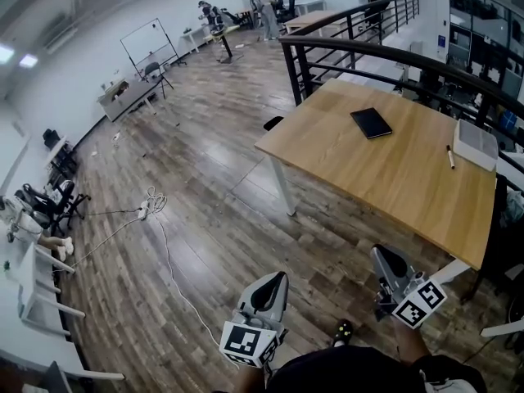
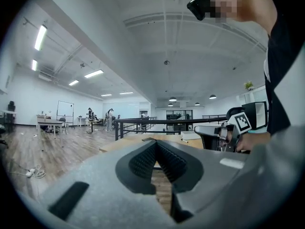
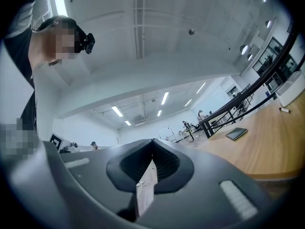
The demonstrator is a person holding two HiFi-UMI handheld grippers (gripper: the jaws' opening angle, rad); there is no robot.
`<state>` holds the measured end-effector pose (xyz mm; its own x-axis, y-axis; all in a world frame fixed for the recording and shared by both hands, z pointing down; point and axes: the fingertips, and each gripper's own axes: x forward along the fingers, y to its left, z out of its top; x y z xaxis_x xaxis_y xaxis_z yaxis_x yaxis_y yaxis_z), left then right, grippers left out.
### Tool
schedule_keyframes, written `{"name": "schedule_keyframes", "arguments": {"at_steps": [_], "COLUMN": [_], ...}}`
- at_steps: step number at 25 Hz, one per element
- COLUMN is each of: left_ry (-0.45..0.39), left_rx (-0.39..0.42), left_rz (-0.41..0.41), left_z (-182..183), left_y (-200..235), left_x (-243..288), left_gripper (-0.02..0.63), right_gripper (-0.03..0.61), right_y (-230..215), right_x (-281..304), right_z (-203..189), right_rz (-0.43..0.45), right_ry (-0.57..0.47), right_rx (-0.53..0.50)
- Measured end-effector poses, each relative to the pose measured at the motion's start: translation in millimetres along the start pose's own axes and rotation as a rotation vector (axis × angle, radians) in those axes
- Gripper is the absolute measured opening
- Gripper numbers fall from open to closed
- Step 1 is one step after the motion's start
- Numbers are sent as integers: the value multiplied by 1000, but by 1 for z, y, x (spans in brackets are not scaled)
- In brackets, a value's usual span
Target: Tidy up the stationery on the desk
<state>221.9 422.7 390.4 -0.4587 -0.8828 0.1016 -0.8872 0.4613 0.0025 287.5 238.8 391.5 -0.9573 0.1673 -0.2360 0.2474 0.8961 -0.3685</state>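
Approach is the step in hand: nothing on the wooden desk (image 1: 385,182) has been touched. The left gripper (image 1: 277,278) and right gripper (image 1: 381,254) sit at the bottom of the head view, off the desk's near edge, both with jaws pressed together and nothing between them.

The pen (image 1: 450,156) lies at the right of the frame, just left of a white box (image 1: 476,143). Its long axis runs nearly up-down in the frame; which end is the tip I cannot tell. A dark notebook (image 1: 371,123), possibly a tablet, lies well apart toward the upper middle, angled upper left to lower right.

Next, I judge, a gripper must reach over the desk, open, and close across the pen's narrow width.
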Motion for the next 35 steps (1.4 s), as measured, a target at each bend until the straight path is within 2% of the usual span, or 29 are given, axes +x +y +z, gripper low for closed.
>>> {"name": "schedule_keyframes", "arguments": {"at_steps": [12,28,35], "left_ry": [8,19,25], "left_rx": [33,68,104], "left_rz": [-9,17,-30], "left_z": [10,21,25], "left_y": [-18,-33,-47], "left_x": [49,99,120], "left_gripper": [-2,-2,-2], "right_gripper": [0,0,-1], "right_y": [-52,-104,-125], "right_x": [-4,-3,-17], "right_z": [15,30,36], "right_rz": [-24,-9,-57], "right_ry": [-14,-43,-67], "right_rx": [35,67,79]}}
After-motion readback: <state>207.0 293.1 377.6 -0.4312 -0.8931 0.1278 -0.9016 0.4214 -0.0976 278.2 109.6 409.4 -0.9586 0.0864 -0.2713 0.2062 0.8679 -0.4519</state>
